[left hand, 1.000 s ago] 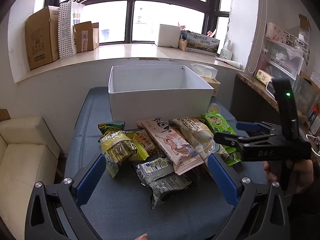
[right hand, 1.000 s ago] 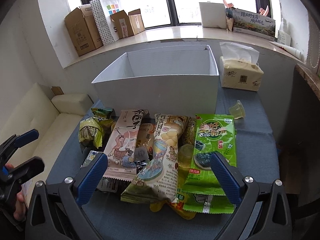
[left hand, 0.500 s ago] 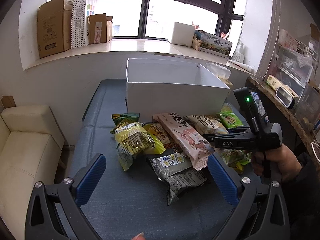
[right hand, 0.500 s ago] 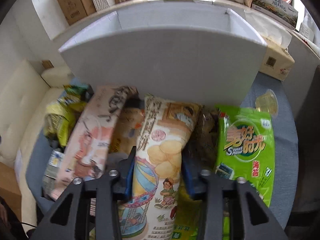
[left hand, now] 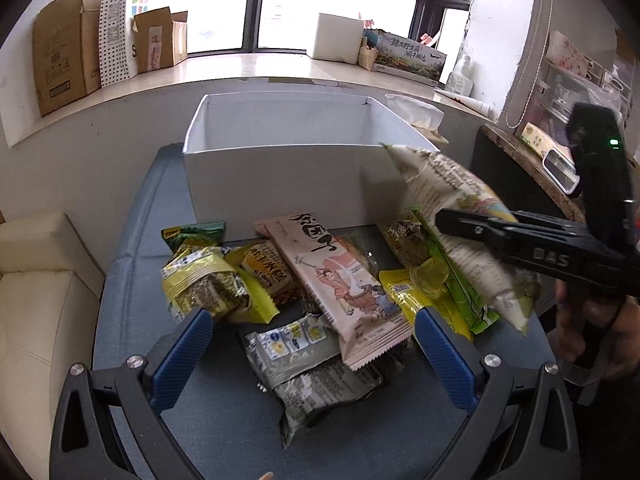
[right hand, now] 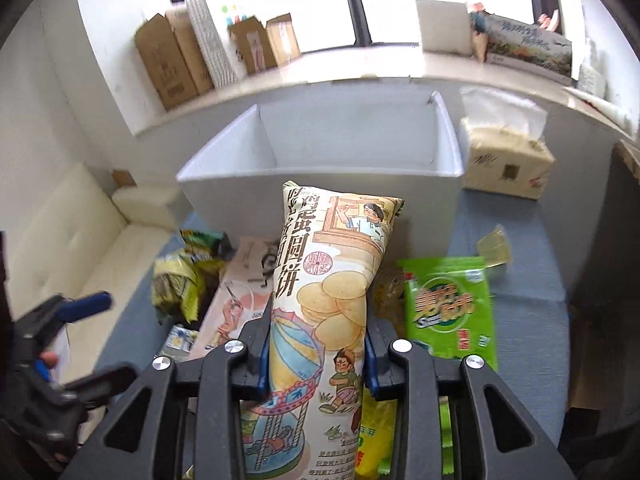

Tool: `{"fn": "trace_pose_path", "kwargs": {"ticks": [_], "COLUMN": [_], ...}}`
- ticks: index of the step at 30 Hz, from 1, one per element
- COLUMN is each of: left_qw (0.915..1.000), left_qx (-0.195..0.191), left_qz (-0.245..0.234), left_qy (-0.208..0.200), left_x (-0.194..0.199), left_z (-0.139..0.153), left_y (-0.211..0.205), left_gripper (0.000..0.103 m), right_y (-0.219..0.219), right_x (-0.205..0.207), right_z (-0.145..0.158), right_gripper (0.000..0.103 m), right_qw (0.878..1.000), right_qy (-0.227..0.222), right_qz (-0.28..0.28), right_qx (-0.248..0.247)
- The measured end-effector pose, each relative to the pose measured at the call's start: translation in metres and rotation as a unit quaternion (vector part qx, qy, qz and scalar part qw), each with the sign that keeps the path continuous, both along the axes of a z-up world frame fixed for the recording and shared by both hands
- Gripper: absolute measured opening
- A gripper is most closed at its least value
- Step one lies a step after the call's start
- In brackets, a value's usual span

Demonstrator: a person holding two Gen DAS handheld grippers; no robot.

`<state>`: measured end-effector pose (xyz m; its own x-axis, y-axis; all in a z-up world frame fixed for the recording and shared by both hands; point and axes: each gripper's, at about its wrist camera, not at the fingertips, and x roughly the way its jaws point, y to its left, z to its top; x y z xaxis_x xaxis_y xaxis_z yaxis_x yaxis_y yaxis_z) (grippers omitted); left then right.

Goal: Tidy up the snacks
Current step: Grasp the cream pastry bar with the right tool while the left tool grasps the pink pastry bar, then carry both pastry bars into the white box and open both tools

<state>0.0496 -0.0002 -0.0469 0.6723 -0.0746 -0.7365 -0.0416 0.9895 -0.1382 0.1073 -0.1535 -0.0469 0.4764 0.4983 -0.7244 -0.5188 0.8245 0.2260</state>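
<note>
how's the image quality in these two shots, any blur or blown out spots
Left wrist view: mostly sharp, though the lifted biscuit bag is motion-smeared and the window is blown out white. Right wrist view: the held bag is crisp, but the white box and cardboard boxes behind are blurred. Both views bend with fisheye.

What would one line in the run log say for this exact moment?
right gripper: just closed on cracker bag, lifted | left gripper: open over pile | white box: nothing visible inside

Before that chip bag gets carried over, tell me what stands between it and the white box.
Nothing visible. The right hand-held gripper has just closed on the chip bag and holds it off the pile; the white box lies straight ahead, open-topped, only its near wall to clear.
</note>
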Motion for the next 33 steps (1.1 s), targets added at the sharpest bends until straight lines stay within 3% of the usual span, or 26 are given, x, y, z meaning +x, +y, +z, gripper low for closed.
{"fn": "trace_pose_path", "kwargs": {"ticks": [8, 13, 15, 16, 20, 27, 30, 33], "left_qw": [0.9974, 0.9896, 0.9874, 0.9874, 0.9888, 0.9952, 0.9968, 0.9982], "left_qx": [0.016, 0.058, 0.069, 0.053, 0.05, 0.01, 0.021, -0.008], "left_qz": [0.01, 0.042, 0.043, 0.036, 0.033, 0.014, 0.003, -0.007], "left_qy": [0.069, 0.125, 0.136, 0.145, 0.137, 0.096, 0.077, 0.059], "left_x": [0.078, 0.111, 0.115, 0.116, 0.109, 0.072, 0.057, 0.045], "left_z": [-0.036, -0.062, -0.07, -0.073, -0.068, -0.039, -0.025, -0.009], "left_y": [-0.021, -0.028, -0.03, -0.029, -0.027, -0.014, -0.012, -0.002], "left_gripper": [0.103, 0.102, 0.075, 0.066, 0.06, 0.056, 0.056, 0.056], "right_y": [-0.043, -0.057, -0.057, -0.057, -0.058, -0.055, -0.051, -0.046], "right_x": [-0.034, -0.047, -0.048, -0.049, -0.049, -0.051, -0.049, -0.051], "right_z": [0.031, 0.027, 0.02, 0.017, 0.011, 0.01, 0.008, 0.009], "right_gripper": [0.037, 0.037, 0.037, 0.037, 0.037, 0.037, 0.037, 0.037], "right_qw": [0.998, 0.997, 0.997, 0.997, 0.998, 0.998, 0.998, 0.998], "right_qy": [-0.04, -0.038, -0.036, -0.033, -0.026, -0.026, -0.024, -0.025], "right_qz": [-0.048, -0.054, -0.055, -0.055, -0.056, -0.054, -0.053, -0.047], "right_qx": [0.029, 0.034, 0.031, 0.03, 0.032, 0.032, 0.027, 0.025]}}
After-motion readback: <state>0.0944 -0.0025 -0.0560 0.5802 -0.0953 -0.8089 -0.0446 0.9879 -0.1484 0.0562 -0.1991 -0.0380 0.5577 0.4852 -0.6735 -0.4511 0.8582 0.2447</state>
